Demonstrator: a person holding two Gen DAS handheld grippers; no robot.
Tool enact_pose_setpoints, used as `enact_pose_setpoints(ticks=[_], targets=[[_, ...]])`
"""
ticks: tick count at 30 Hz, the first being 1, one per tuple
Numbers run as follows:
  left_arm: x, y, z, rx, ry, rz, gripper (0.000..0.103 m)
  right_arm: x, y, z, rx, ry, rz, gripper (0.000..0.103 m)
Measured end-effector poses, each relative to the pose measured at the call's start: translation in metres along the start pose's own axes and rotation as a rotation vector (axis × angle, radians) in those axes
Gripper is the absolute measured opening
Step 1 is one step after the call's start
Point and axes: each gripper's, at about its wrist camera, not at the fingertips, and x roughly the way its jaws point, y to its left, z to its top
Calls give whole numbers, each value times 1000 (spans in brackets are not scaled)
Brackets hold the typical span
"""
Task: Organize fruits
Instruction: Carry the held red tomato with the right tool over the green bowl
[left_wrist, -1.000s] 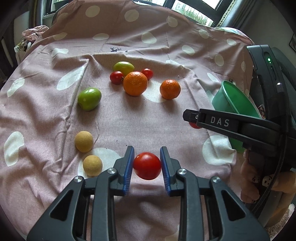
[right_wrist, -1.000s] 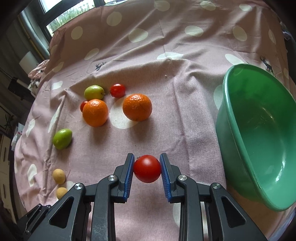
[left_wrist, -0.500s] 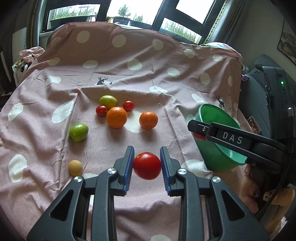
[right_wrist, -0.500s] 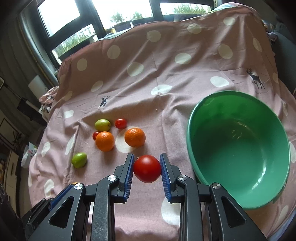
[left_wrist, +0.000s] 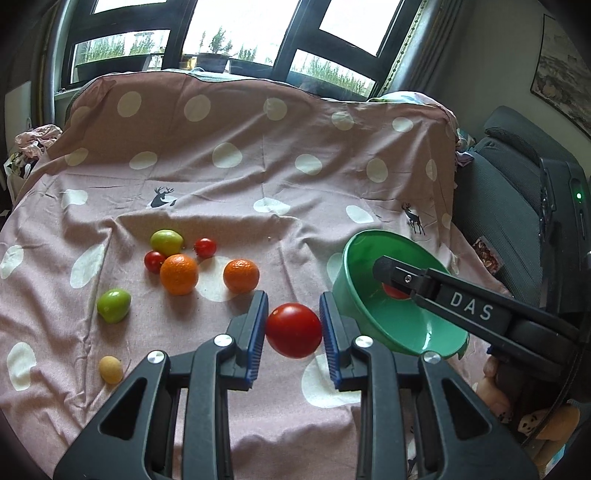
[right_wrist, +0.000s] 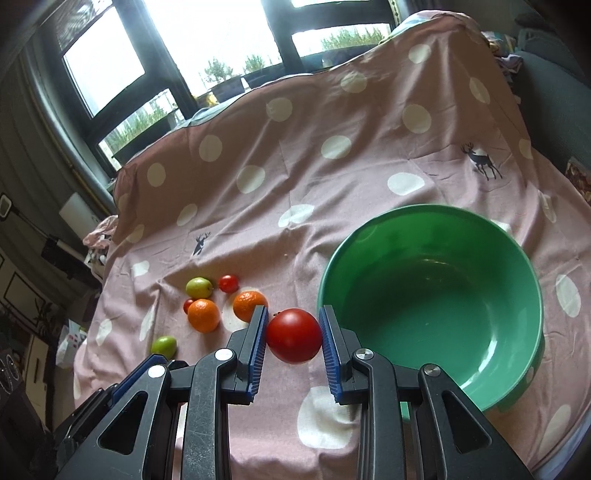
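Left gripper (left_wrist: 293, 329) is clamping one tomato (left_wrist: 293, 329); right gripper (right_wrist: 293, 335) is clamping another tomato (right_wrist: 294, 335) beside the bowl (right_wrist: 524, 295). I'm seeing its finger hiding most of that tomato over the bowl in my left view.

Both tongs (left_wrist: 293, 330) (right_wrist: 293, 336) are black, with ribbed blue pads, silver screws and white "DAS" lettering.

Soft daylight from blown-out windows (left_wrist: 236, 33) behind, faint shadows, sharp centre, fisheye-bent dark corners
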Motion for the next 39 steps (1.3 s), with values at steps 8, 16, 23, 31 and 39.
enact_pose_setpoints(ticks=[8,16,23,31,39], targets=[[13,-29,9,44,4,-43,29,-16,-32,8,75,-43,-14,30],[32,-60,16,86,24,-99,29,-24,-68,13,157,-65,-42,30],[52,-77,18,104,48,-149,29,-23,-91,14,200,-62,-72,30],[75,-92,13,124,95,-183,29,-17,-111,14,241,-43,-129,30],[91,-103,4,149,138,-189,29,-11,-120,14,253,-18,-136,30]])
